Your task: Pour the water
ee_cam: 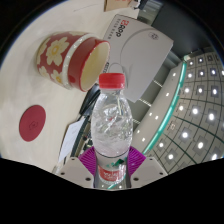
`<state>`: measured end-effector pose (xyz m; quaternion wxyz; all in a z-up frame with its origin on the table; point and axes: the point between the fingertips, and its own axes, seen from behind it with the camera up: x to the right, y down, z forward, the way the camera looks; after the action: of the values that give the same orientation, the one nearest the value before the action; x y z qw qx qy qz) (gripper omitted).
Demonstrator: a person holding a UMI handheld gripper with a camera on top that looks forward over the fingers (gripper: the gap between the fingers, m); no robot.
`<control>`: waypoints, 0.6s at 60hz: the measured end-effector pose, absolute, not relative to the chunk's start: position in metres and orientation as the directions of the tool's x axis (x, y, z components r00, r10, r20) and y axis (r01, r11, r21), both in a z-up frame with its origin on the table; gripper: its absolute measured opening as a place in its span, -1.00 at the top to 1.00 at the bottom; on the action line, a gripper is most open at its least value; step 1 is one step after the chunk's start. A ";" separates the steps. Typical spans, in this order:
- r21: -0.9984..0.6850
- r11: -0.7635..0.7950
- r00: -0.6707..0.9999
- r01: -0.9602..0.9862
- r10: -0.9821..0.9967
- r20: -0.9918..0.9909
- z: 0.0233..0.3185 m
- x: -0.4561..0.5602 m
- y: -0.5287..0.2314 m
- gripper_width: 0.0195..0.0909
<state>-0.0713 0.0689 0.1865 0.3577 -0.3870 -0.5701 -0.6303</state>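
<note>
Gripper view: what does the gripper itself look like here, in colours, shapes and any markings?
Only the front of the gripper shows. Its two fingers are pale grey-white with angular, faceted outer edges. Each carries a magenta pad on its inner face, and the pads appear ribbed. No cables, labels or printed markings are visible on it, and no hand or sleeve is in view.

1. You're in what looks like an office or lab, not a home: the white tabletop (35, 95) is plain and work-like.
2. Beyond the water bottle there's a white box-like device (150, 45) with a printed label, pretty gadget-y.
3. Off to the right you've got a dark panel (195, 115) with a grid of small glowing lights. Can't tell exactly what it is.
</note>
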 end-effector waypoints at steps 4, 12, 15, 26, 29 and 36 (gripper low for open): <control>0.419 -0.080 -0.419 0.905 0.008 0.908 0.181 -0.074 0.069 0.53; 0.279 -0.077 -0.275 0.957 0.058 0.960 0.178 -0.073 0.068 0.52; 0.162 -0.085 -0.154 0.983 0.086 0.984 0.177 -0.070 0.065 0.52; -0.414 -0.133 0.433 0.900 0.180 0.883 0.186 -0.079 0.047 0.51; -0.556 -0.163 0.579 0.815 0.200 0.790 0.184 -0.081 0.043 0.51; -0.795 -0.250 0.831 0.553 0.245 0.500 0.166 -0.089 0.038 0.51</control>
<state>-0.0890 0.0382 0.1660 0.5563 -0.7783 -0.2563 -0.1381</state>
